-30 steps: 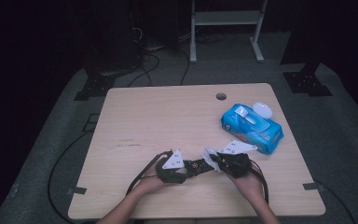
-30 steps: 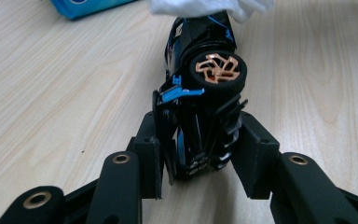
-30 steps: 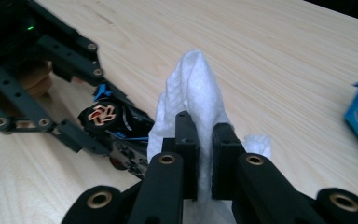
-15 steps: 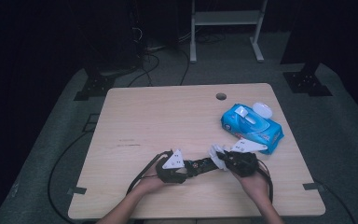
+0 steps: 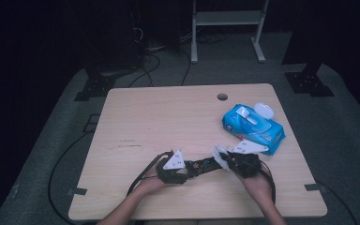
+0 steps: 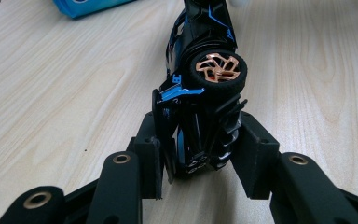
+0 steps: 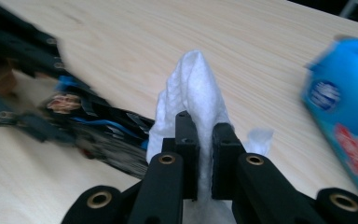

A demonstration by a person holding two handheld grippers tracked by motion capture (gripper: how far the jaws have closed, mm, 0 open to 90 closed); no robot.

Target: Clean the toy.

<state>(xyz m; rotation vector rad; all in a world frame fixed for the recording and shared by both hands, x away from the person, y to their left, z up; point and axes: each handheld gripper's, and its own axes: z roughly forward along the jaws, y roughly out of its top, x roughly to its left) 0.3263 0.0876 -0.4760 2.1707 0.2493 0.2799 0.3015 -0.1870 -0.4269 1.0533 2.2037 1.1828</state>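
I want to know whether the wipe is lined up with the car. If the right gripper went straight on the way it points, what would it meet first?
Probably the toy car: the right gripper, shut on a white wipe, points at its near end, which the left gripper holds. Depth is unclear; they may already touch.

No text can be read. The blue wipes pack [image 5: 253, 130] carries printed label patches, a round one and a red one in the right gripper view, too blurred to make out.
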